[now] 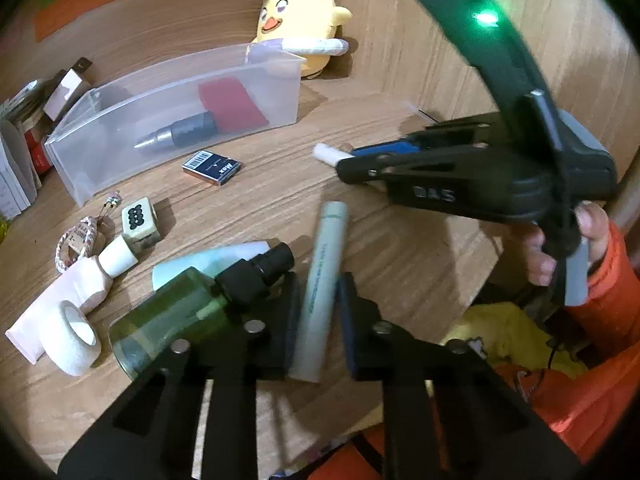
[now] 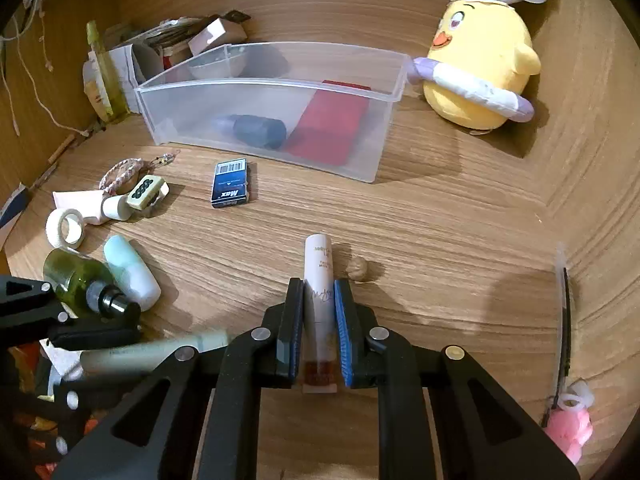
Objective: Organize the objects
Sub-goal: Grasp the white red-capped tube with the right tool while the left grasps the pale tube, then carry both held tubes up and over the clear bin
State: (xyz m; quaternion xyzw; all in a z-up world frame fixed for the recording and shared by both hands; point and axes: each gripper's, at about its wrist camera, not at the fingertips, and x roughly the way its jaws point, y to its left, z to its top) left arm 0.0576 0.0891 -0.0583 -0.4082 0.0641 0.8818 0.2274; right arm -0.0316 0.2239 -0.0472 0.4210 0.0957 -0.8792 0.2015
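Note:
My left gripper [image 1: 320, 286] is shut on a pale grey-green tube [image 1: 326, 264], which lies on the wooden table and points away between the pads. In the right wrist view that tube [image 2: 152, 354] and the left gripper [image 2: 86, 334] show at the lower left. My right gripper [image 2: 319, 286] is shut on a cream tube [image 2: 318, 264] with a reddish end near the camera. From the left wrist view, the right gripper [image 1: 348, 164] is held by a hand in an orange sleeve, the cream tube's white tip [image 1: 328, 154] poking out. A clear plastic bin [image 2: 272, 85] [image 1: 172, 80] stands behind, holding a red item and a dark grey one.
Left of my left gripper lie a green bottle [image 1: 172, 312], a pale blue bottle [image 2: 132, 276], a tape roll [image 1: 74, 332], a pink tube [image 1: 60, 304], a tile [image 1: 138, 220] and a bracelet [image 2: 120, 174]. A blue box [image 2: 232, 186], a yellow chick plush [image 2: 480, 68] and a small brown nut [image 2: 357, 269] sit farther off.

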